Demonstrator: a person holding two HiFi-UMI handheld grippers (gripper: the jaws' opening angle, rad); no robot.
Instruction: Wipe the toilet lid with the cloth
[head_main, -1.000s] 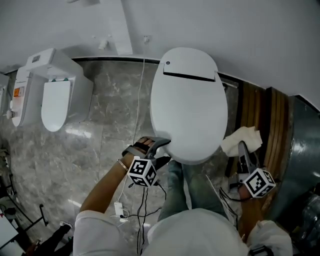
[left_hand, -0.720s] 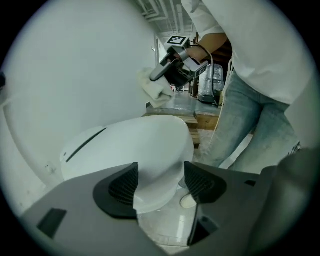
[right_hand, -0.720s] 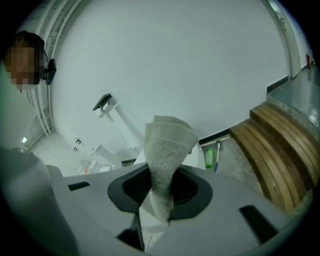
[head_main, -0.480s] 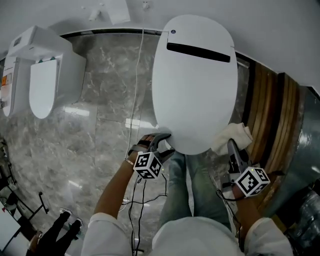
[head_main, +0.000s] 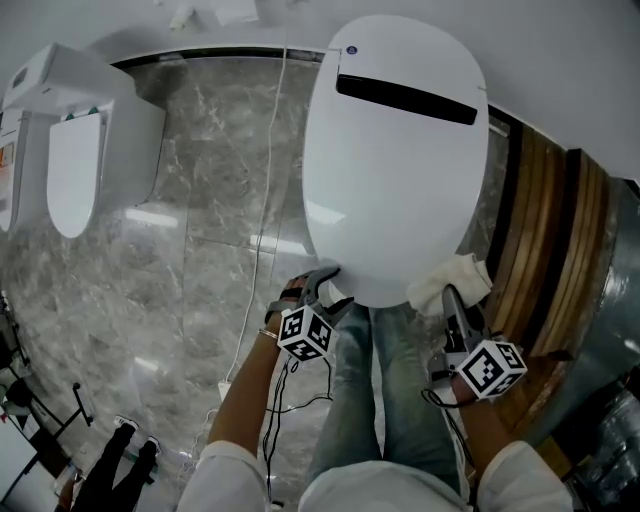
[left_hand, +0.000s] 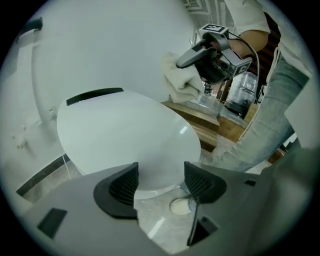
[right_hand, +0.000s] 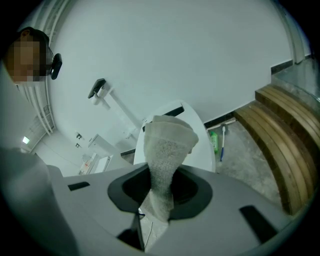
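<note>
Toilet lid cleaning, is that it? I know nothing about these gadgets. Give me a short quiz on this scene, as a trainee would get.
1. True or false: the right claw holds the cloth.
2. The left claw is: A) shut tight on nothing; B) open and empty, by the front edge of the toilet lid; C) shut on the cloth.
3. Fill in: the toilet lid is ___ (raised or down).
Key: 1 true; 2 B; 3 down.
</note>
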